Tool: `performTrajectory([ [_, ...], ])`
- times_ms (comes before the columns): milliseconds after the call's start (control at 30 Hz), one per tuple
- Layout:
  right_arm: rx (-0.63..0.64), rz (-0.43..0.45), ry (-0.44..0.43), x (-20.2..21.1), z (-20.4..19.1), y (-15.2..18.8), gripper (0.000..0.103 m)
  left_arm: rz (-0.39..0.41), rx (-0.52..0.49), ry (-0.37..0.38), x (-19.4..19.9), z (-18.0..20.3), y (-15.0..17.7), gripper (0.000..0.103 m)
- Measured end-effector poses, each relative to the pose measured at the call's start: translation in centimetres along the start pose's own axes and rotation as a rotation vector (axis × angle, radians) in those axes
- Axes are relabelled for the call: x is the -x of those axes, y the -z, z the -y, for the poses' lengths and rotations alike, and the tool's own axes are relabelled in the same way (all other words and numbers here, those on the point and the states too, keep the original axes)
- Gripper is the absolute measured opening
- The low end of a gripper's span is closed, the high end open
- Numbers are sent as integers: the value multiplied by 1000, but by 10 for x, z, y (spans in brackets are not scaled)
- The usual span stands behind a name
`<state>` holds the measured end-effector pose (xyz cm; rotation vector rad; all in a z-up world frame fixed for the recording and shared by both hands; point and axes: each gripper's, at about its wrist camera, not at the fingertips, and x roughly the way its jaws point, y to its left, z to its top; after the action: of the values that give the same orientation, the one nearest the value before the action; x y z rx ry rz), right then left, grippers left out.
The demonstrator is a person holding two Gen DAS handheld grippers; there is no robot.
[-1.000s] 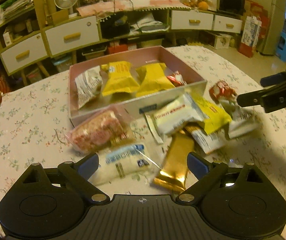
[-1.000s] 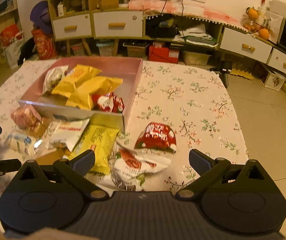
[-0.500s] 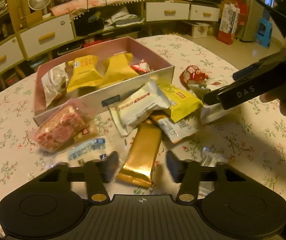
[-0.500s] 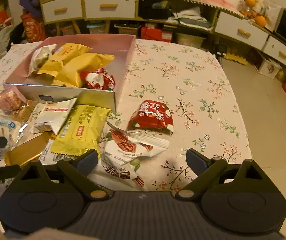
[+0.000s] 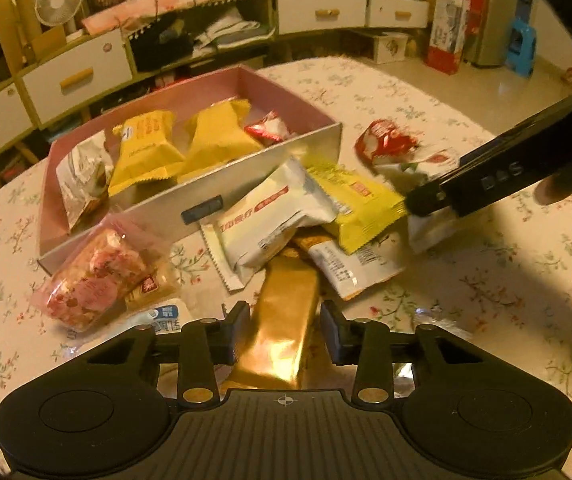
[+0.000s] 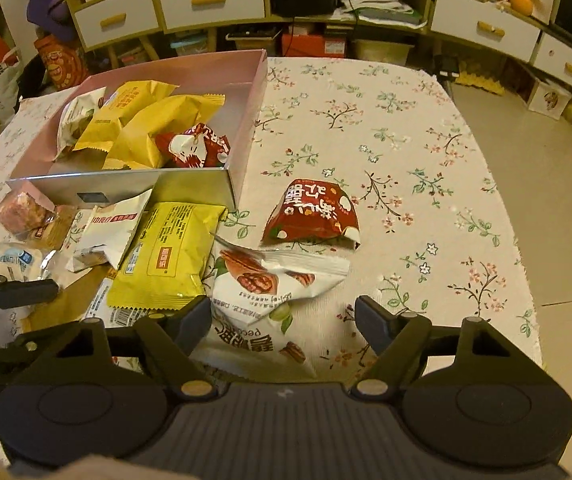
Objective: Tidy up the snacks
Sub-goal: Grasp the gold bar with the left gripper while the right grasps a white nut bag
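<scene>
The left gripper (image 5: 285, 330) has its fingers narrowed onto the gold bar (image 5: 282, 320), whose far end lies under the white packet (image 5: 270, 216) and the yellow packet (image 5: 360, 210); lifting it could drag those along. The right gripper (image 6: 282, 320) is closing around the pecan bag (image 6: 270, 292), not yet pinched; its slack foil may slip. The pink box (image 6: 256, 92) is near, half-filled, and the surface (image 6: 406, 140) beside it lies open.
</scene>
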<state>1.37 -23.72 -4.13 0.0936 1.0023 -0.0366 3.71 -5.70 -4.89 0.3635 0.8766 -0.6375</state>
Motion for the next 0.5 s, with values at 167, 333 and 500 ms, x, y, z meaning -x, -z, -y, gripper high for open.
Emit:
performTrajectory([
  [167, -23, -13, 21, 2, 10, -2, 71, -15, 22, -1, -1, -3, 1, 40],
  [333, -76, -25, -7, -2, 21, -3, 71, -22, 20, 9, -1, 0, 0, 35],
  [500, -113, -50, -34, -7, 21, -2, 68, -24, 24, 10, -2, 2, -1, 35],
])
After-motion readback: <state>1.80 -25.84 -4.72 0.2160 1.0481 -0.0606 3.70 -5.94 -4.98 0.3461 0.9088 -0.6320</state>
